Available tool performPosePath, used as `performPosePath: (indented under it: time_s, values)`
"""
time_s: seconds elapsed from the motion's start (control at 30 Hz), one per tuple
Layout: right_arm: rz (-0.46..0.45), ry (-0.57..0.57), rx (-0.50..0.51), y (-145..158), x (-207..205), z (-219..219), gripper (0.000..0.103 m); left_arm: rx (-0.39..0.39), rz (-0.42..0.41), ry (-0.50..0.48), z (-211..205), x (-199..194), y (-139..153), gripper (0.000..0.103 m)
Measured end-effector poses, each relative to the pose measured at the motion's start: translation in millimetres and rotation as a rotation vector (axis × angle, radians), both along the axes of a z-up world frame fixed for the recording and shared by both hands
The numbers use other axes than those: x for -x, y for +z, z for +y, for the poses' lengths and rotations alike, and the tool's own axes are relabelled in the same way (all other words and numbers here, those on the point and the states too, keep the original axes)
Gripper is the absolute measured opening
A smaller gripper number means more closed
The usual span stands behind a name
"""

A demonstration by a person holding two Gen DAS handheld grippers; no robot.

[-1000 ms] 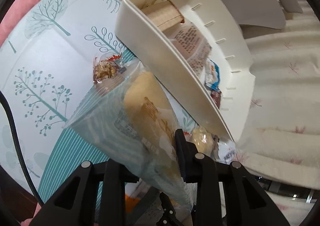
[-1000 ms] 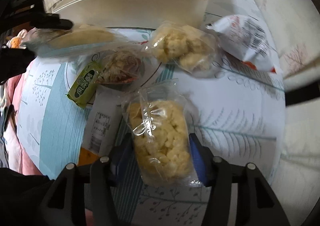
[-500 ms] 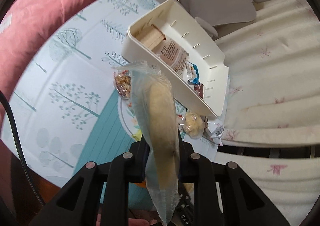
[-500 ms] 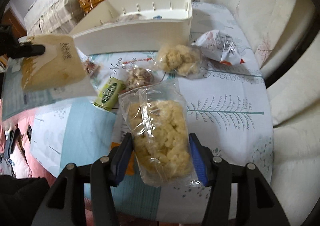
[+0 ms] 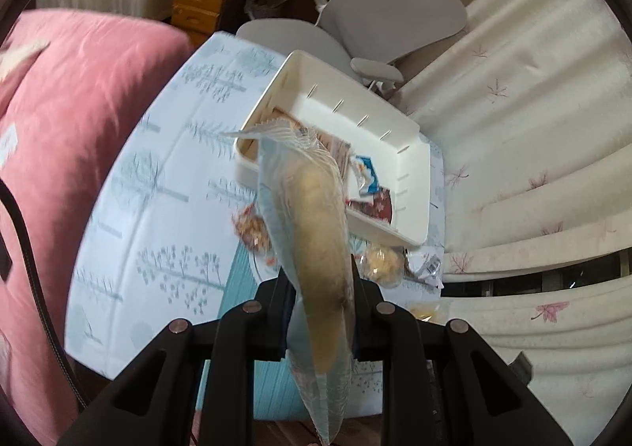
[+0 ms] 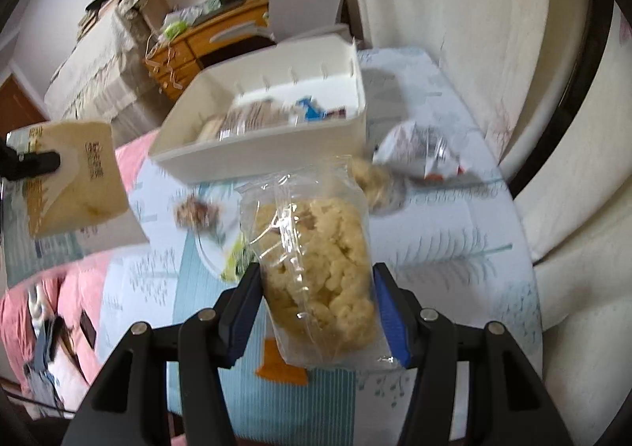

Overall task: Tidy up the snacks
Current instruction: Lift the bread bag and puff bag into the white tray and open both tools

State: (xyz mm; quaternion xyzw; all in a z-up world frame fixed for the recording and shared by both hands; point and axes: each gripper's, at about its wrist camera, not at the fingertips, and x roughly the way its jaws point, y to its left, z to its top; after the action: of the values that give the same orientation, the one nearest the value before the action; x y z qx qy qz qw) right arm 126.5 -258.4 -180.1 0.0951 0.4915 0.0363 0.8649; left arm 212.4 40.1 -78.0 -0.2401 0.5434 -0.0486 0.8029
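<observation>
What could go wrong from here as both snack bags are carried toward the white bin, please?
1. The left tool pinches the flat pastry bag edge-on near its lower part; the long upper end could swing or slip out.
2. The right tool squeezes the puffed snack bag, which may crush its contents.
3. The white bin already holds several packets, and loose snacks lie right against its front wall, so a low approach might knock them.

One white bin (image 6: 260, 154) on the desk (image 6: 454, 233), several packets inside, count unclear. Two tools: left tool (image 5: 322, 312), right tool (image 6: 316, 300), one snack bag each: flat bread bag (image 5: 316, 233), puffed-snack bag (image 6: 316, 272). Loose on the desk: one puff bag (image 5: 381, 262), one nut packet (image 5: 252, 231), one white wrapper (image 6: 418, 154), one green packet (image 6: 237, 266). One grey chair (image 5: 395, 12).
</observation>
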Motion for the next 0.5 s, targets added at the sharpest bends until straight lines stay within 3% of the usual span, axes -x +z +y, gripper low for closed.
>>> performPosePath:
  time_s: [0.27, 0.5]
  values:
    - [-0.068, -0.079, -0.026, 23.2, -54.7, -5.6, 0.056, -0.044, -0.005, -0.107, -14.7, -66.1, 12.1, 0.020]
    - [-0.075, -0.141, -0.048, 24.1, -105.2, -7.2, 0.056, -0.087, 0.011, -0.182, -30.6, -119.8, 0.6, 0.020]
